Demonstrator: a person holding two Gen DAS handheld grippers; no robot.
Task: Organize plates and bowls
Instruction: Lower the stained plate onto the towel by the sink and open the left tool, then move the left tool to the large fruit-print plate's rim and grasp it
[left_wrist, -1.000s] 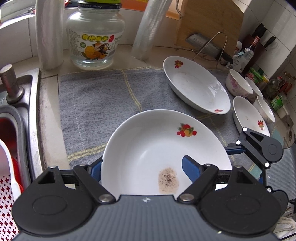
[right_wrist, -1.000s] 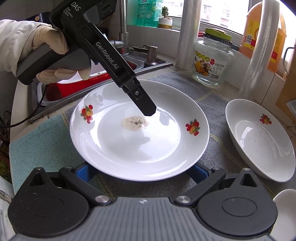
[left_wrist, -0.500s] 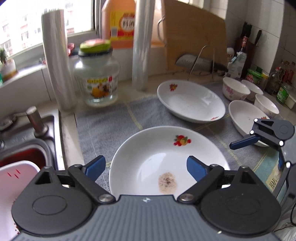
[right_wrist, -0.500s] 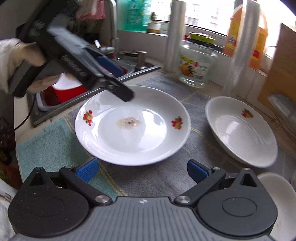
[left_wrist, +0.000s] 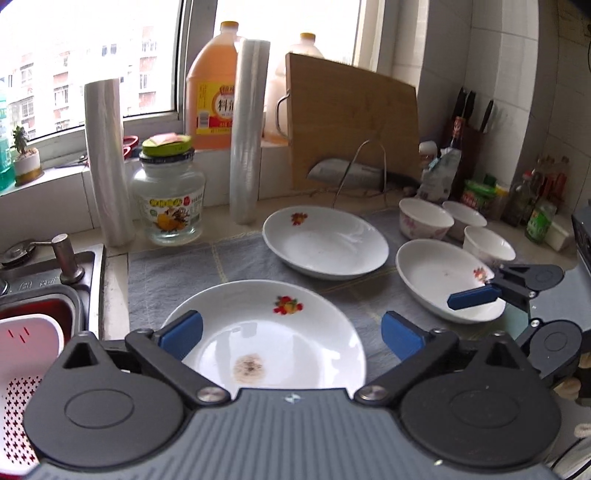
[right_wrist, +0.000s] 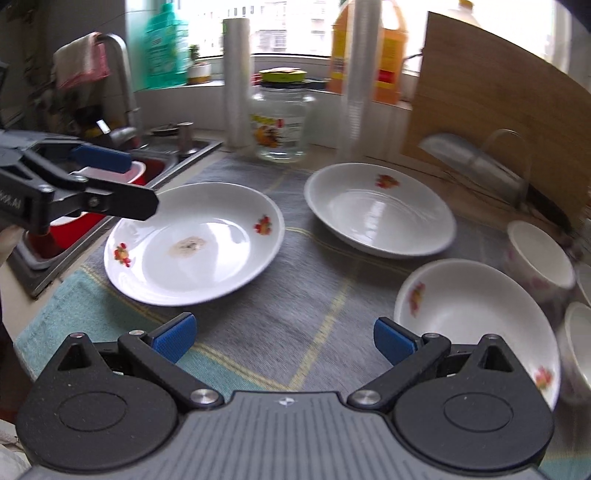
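Right wrist view is motion-blurred, so the bowls at its right edge are cut off and smeared. Left wrist view counts cleanly: three plates, three small bowls, all on the grey cloth (left_wrist: 177, 269) over the surface.

Stained plate (left_wrist: 280, 332) sits nearest the sink (left_wrist: 48, 291), second plate (left_wrist: 325, 240) behind it, third plate (left_wrist: 443, 277) to the right; its near rim is hidden by the right hand-held gripper (right_wrist: 282, 338).

Bowls (left_wrist: 424, 219) (left_wrist: 465, 218) (left_wrist: 487, 243) are clustered beside the third plate.

Left hand-held gripper (left_wrist: 290, 332): jaws have just been opening, now spread wide, stained plate between the pads but not clamped. Right hand-held gripper: wide open, empty.
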